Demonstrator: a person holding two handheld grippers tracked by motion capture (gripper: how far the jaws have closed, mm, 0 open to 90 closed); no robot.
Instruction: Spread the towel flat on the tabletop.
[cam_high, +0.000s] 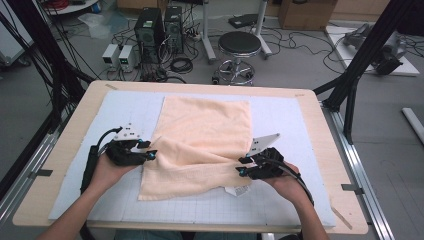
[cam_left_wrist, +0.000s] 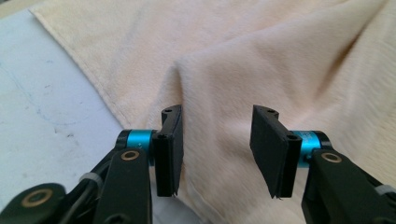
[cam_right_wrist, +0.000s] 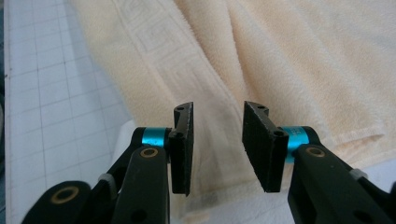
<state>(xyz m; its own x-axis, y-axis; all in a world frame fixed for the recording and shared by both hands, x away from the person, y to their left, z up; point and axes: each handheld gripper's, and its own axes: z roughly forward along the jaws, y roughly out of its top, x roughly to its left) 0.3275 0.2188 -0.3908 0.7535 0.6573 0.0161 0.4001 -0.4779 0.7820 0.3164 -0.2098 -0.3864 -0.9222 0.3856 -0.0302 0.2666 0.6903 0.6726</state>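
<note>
A peach towel (cam_high: 202, 142) lies on the white grid mat (cam_high: 280, 130), its near part rumpled and folded over. My left gripper (cam_high: 151, 154) is at the towel's left edge. In the left gripper view its jaws (cam_left_wrist: 217, 149) stand open, with a raised fold of towel (cam_left_wrist: 219, 84) just beyond them and no cloth pinched. My right gripper (cam_high: 242, 167) is at the towel's right near edge. The right gripper view has the jaws (cam_right_wrist: 217, 144) open above the towel's patterned border (cam_right_wrist: 163, 60), with nothing between the pads.
A white care tag (cam_high: 237, 190) sticks out under the towel's near right corner. The mat covers a wooden table (cam_high: 320, 150). Beyond the table stand a round stool (cam_high: 239, 47), computer towers (cam_high: 150, 27) and floor cables. Black frame posts (cam_high: 360, 60) rise at the right.
</note>
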